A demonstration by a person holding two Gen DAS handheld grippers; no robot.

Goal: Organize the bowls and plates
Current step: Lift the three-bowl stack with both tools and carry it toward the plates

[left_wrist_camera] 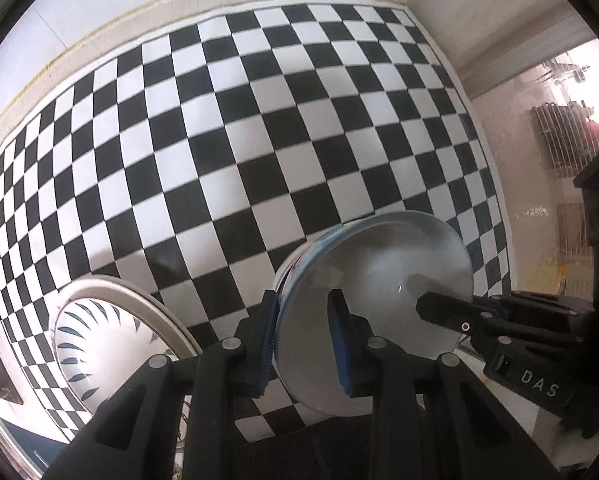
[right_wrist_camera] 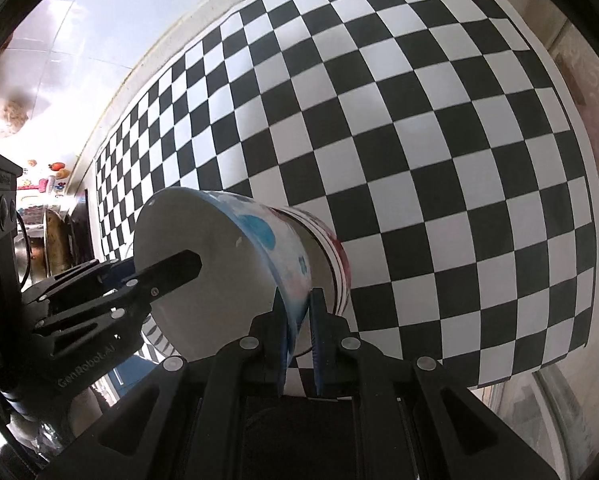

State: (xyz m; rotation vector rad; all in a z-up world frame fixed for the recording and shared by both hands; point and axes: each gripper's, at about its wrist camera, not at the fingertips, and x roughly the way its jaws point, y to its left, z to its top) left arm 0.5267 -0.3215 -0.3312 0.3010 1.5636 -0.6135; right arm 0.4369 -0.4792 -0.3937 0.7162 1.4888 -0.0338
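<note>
Left wrist view, left gripper (left_wrist_camera: 305, 336) clamped on rim of white bowl with blue edge (left_wrist_camera: 379, 280), held above black-and-white checkered cloth (left_wrist_camera: 259, 140), feather-patterned white plate (left_wrist_camera: 111, 344) lower left, right wrist view, right gripper (right_wrist_camera: 299, 336) pinching opposite floral wall of the bowl (right_wrist_camera: 203, 240).

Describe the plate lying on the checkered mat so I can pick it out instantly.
Start at the black-and-white checkered mat and go to its near left corner in the left wrist view. The plate lies there, untouched by either gripper. Unlike the plain-white-inside bowl held beside it, it has dark leaf strokes radiating around it.
</note>
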